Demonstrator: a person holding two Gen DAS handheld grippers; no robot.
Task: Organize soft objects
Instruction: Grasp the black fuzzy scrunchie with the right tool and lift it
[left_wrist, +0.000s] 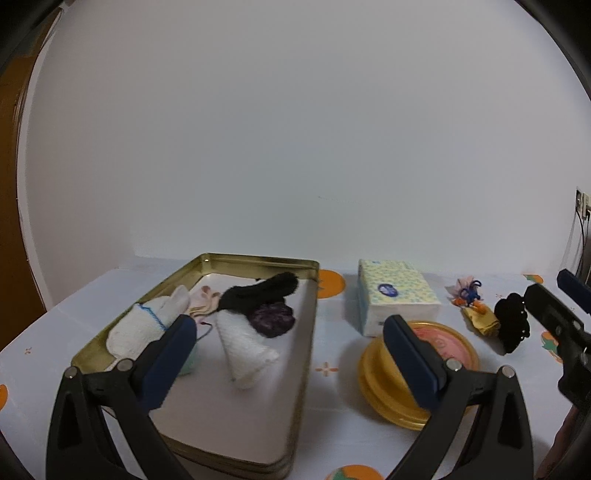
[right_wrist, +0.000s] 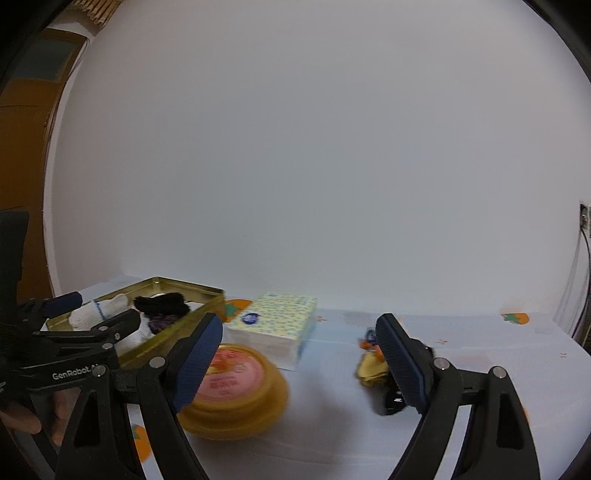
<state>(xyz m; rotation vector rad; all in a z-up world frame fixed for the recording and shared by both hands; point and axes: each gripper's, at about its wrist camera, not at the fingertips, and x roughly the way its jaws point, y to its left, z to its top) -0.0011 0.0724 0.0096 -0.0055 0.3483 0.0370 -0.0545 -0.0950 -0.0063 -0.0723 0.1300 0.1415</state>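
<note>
Tin (left_wrist: 310, 317): on the table (left_wrist: 332, 398), holding a white sock (left_wrist: 243, 347), white roll (left_wrist: 140, 325), black sock (left_wrist: 258, 295) and purple cloth (left_wrist: 273, 317). Left gripper (left_wrist: 291, 354): spread wide, empty, over the tin's right side. Right gripper (right_wrist: 299, 354): spread wide, empty, near the yellow cloth (right_wrist: 371, 367) and black scrunchie (left_wrist: 511, 321); tissue pack (right_wrist: 275, 321) and round yellow tin (right_wrist: 236, 391) between.

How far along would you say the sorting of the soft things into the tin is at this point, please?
Partly done. The gold tin already holds white rolled socks, a black sock, a purple scrunchie and a white cone-shaped piece. Neither the left gripper nor the right gripper holds anything; both are open. Left on the table: the yellow cloth, the black fuzzy item and a small colourful piece.
</note>
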